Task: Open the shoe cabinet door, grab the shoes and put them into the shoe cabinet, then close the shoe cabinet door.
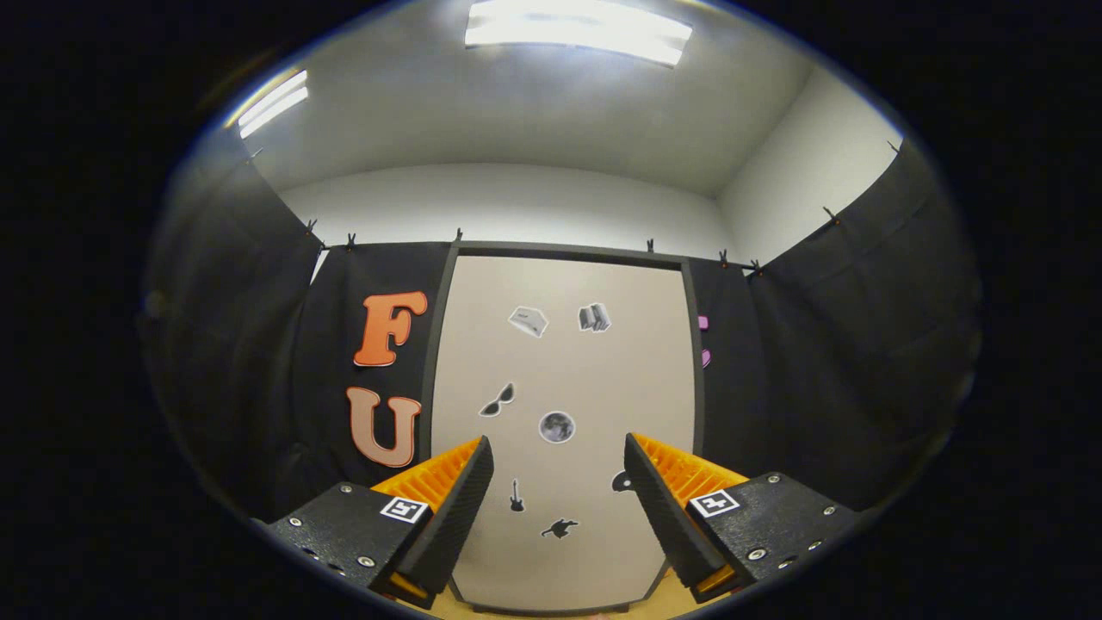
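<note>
Gripper (558, 461) faces closed cabinet door (564, 413), fingers apart, empty.
Door at 12 o'clock: likely rigid, light; no handle discernible, try an edge.

No readable words, numbers or brand names are found. Small picture stickers (556, 426) without lettering are seen on the shoe cabinet door (564, 344) beyond the spread, empty fingers of the gripper (558, 456), and a square coded marker (405, 509) is carried on each finger mount.
</note>
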A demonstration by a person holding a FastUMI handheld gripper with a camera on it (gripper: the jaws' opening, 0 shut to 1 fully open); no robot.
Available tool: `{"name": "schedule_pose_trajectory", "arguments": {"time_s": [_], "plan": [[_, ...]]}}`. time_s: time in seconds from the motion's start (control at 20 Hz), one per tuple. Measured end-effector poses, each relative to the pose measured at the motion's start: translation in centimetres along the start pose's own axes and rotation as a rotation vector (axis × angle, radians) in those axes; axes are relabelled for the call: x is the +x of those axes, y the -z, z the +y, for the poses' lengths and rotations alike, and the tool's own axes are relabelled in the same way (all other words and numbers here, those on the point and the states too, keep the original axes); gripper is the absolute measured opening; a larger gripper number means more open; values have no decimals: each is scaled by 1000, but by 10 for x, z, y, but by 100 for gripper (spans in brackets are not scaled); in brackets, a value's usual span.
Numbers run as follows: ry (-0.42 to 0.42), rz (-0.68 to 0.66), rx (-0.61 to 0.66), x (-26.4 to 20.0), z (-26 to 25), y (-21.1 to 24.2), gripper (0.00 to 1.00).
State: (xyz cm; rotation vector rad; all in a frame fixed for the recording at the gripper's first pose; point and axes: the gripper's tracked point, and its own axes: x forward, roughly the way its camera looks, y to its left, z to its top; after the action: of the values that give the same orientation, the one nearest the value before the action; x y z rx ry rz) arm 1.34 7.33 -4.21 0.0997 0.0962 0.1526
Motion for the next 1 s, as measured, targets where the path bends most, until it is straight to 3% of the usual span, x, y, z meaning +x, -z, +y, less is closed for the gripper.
{"name": "schedule_pose_trajectory", "arguments": {"time_s": [0.5,0.7,1.0], "plan": [[-75,291,28,51,79,105,94],[-64,378,27,76,96,139,89],[-44,486,105,100,107,182,72]]}}
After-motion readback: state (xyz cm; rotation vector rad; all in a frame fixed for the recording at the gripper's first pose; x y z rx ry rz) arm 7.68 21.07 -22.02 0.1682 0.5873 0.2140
